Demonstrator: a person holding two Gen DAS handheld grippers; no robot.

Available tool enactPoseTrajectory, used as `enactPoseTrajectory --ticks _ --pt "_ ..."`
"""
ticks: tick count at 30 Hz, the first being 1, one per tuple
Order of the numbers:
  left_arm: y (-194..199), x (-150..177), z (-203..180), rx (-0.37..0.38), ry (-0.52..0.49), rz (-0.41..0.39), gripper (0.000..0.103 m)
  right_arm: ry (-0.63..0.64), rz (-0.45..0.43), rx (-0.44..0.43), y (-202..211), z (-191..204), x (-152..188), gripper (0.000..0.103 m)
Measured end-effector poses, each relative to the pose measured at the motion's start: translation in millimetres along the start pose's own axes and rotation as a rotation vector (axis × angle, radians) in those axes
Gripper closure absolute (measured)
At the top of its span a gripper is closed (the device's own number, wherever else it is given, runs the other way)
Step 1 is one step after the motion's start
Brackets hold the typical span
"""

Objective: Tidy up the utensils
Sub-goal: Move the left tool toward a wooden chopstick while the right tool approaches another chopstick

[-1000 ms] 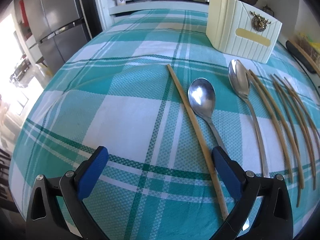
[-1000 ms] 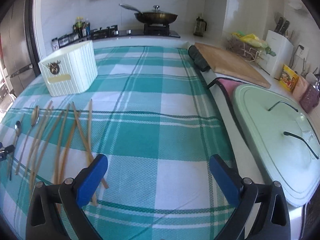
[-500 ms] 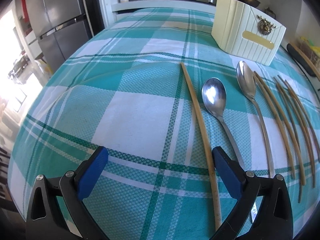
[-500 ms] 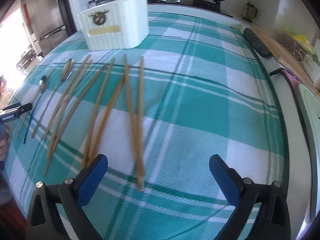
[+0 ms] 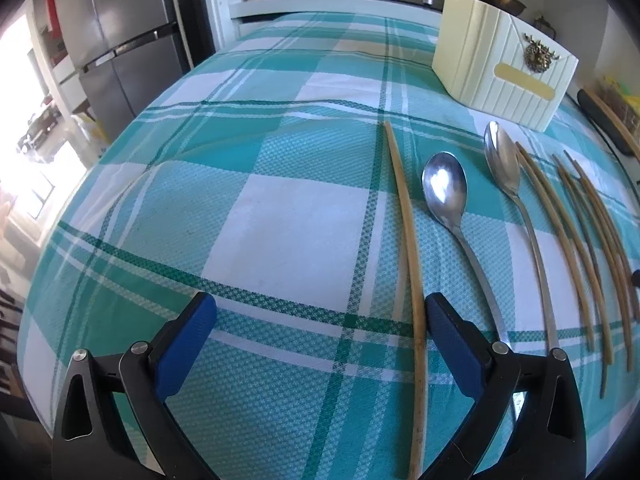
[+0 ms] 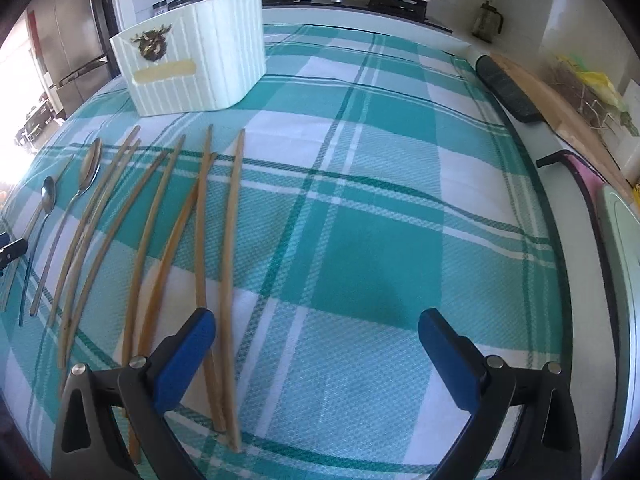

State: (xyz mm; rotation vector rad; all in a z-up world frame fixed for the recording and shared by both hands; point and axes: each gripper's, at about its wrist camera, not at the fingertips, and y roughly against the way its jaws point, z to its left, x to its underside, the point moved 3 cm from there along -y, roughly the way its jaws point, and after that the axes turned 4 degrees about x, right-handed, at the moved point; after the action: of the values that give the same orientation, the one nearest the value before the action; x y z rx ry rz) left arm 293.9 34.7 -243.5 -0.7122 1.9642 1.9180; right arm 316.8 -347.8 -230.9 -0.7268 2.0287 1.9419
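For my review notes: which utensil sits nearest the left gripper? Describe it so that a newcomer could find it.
Start at the cream ribbed holder at the far side of the checked tablecloth, then follow the row of utensils lying in front of it. At the row's left end lies a single wooden chopstick, running between the open fingers of the left gripper. It lies alone, left of the shorter spoon.

Wide-open right tool (image 6: 316, 344) above wooden chopsticks (image 6: 230, 264), spoons (image 6: 82, 184) leftward, cream holder (image 6: 196, 56) beyond.

Bright daylight blows out the left; fisheye edges curve darkly.
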Motion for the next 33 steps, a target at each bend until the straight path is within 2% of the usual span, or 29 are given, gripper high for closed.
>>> enactPoseTrajectory --ticks 5,8,12,16,18,20,23,24,25,26,27,28,29,30,31,32,33 --pt "-1 -2 -2 -0.008 -0.013 0.005 0.000 0.043 0.028 0.009 -5 16 7 0.000" --pt "-1 -4 -2 -0.009 -0.025 0.025 0.000 0.017 0.029 -0.002 -7 15 1 0.001" --pt "1 -3 -1 -0.004 -0.048 0.037 0.000 -0.048 0.016 -0.099 1 14 -14 0.001" --pt "0 -3 -1 0.001 -0.065 0.040 0.000 -0.023 -0.022 -0.048 5 12 -31 0.001" --pt "-1 -5 -2 0.002 -0.076 0.042 0.000 0.003 -0.012 -0.034 -2 14 -36 0.009" --pt "-1 -5 -3 0.002 -0.088 0.044 0.000 0.038 0.017 -0.014 -12 16 -37 0.037" --pt "-1 -6 -4 0.004 -0.102 0.054 0.001 0.061 0.048 -0.046 -20 20 -34 0.057" --pt "-1 -6 -5 0.005 -0.109 0.057 0.001 0.068 0.040 -0.053 -18 22 -34 0.061" --pt "0 -7 -6 0.013 -0.115 0.057 0.006 0.082 0.042 -0.065 -17 25 -34 0.070" --pt "1 -7 -8 0.035 -0.119 0.059 0.016 0.096 0.044 -0.071 -16 28 -34 0.075" --pt "2 -7 -10 0.061 -0.120 0.062 0.022 0.114 0.046 -0.070 -16 31 -34 0.079" --pt "4 -8 -12 0.077 -0.128 0.064 0.032 0.127 0.050 -0.068 -15 33 -34 0.084" --pt "5 -8 -15 0.081 -0.144 0.057 0.049 0.129 0.058 -0.056 -15 33 -34 0.091" --pt "7 -9 -16 0.085 -0.159 0.052 0.060 0.121 0.074 -0.033 -15 31 -34 0.095" --pt "7 -10 -15 0.093 -0.166 0.055 0.078 0.111 0.087 -0.016 -15 28 -34 0.096" --pt "8 -10 -13 0.100 -0.163 0.062 0.088 0.096 0.102 0.010 -14 22 -32 0.096" --pt "8 -11 -9 0.104 -0.158 0.068 0.091 0.079 0.117 0.032 -13 15 -28 0.096"
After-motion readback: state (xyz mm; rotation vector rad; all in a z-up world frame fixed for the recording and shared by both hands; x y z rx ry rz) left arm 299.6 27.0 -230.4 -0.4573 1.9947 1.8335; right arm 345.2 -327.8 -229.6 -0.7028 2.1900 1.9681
